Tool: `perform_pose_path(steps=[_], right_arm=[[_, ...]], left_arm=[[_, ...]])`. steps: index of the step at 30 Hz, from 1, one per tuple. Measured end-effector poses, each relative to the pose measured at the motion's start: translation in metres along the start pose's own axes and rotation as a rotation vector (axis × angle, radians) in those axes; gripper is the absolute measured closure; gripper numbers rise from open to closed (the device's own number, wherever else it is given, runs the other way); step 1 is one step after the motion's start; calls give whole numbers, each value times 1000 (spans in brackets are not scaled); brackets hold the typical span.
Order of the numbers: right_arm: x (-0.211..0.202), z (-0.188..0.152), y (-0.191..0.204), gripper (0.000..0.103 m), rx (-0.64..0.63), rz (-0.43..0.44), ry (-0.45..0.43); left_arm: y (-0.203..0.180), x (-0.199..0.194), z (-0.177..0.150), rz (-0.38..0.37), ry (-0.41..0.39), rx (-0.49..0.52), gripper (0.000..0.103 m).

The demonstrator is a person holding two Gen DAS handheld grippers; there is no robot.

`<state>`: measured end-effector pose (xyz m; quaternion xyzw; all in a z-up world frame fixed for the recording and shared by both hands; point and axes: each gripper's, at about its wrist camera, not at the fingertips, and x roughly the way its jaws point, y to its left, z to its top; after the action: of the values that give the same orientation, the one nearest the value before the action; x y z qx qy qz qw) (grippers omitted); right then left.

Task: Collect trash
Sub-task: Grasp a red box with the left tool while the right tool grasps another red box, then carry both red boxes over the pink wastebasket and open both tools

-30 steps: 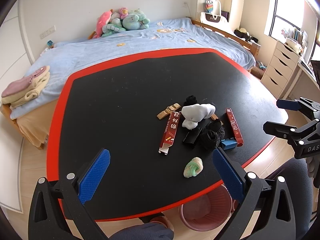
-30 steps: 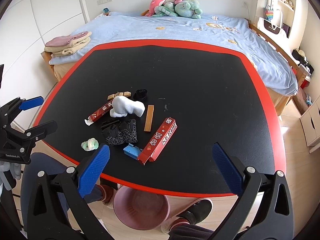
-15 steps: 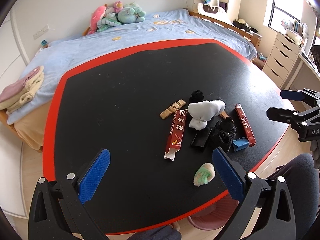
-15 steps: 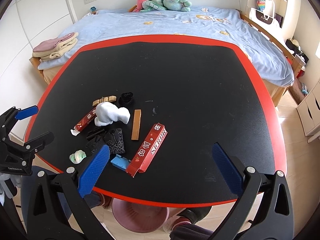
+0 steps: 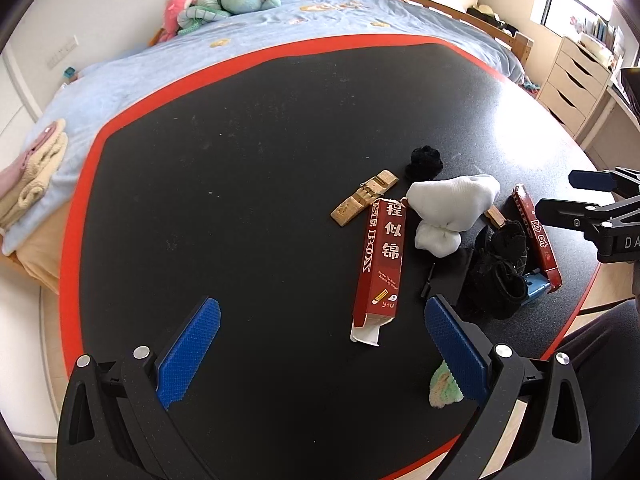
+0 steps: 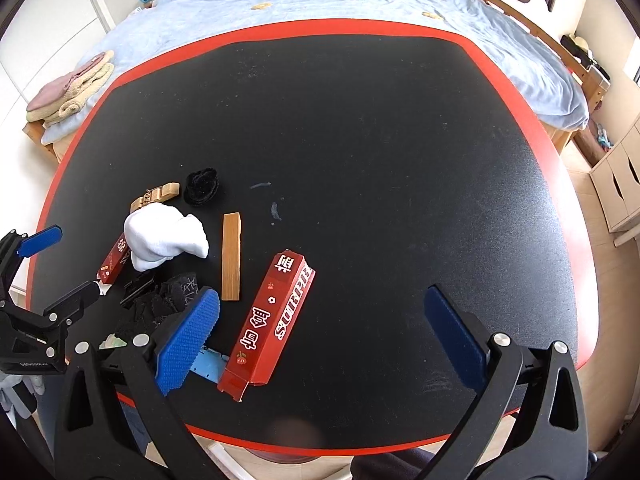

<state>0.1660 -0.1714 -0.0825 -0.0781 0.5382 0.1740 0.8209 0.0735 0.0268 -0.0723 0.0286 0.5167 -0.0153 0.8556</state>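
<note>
Both tools wide open, nothing held. Left tool (image 5: 322, 344) hovers over black table (image 5: 240, 168), red box (image 5: 380, 256) lying flat just ahead between its fingers. Right tool (image 6: 320, 328) over other red box (image 6: 272, 320), near table edge. White sock (image 5: 448, 208), black cloth (image 5: 500, 268), wooden strip (image 6: 232, 256) cluttered around boxes.

Red box (image 5: 381, 258); white sock (image 5: 448, 212)
</note>
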Motion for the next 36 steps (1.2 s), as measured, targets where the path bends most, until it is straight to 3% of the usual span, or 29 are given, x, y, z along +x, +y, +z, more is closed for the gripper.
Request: perform_pose_path(steps=[4,7,9,15,17,20,22,25,36], right_arm=[[7,-1,1,5,1,-6,12],[12,-3,3,22,1,-6,29],[15,-5,6,25,-8,4,37],[14,-14,13,48,-52,13,32],[13,-15,12,67,-58,15,29],[12,-16,12,76,-68,30,29],[11,-19,12,77,-72,34,26],[9,-20,10,78,-74,44,17],[-24,-31,1,78,-74,81,-42]], left_arm=[[1,7,0,8,3,3,5],[-1,8,-1,8,-5,6,5],[-3,9,-1,6,-7,8,7],[-10,15,1,-6,1,9,37],[-11,14,0,-17,-4,3,47],[-12,11,0,-22,-5,0,71],[-11,11,0,-27,-1,-7,82],[-9,9,-1,-39,0,-17,86],[-5,-17,-8,-79,-45,-57,87]])
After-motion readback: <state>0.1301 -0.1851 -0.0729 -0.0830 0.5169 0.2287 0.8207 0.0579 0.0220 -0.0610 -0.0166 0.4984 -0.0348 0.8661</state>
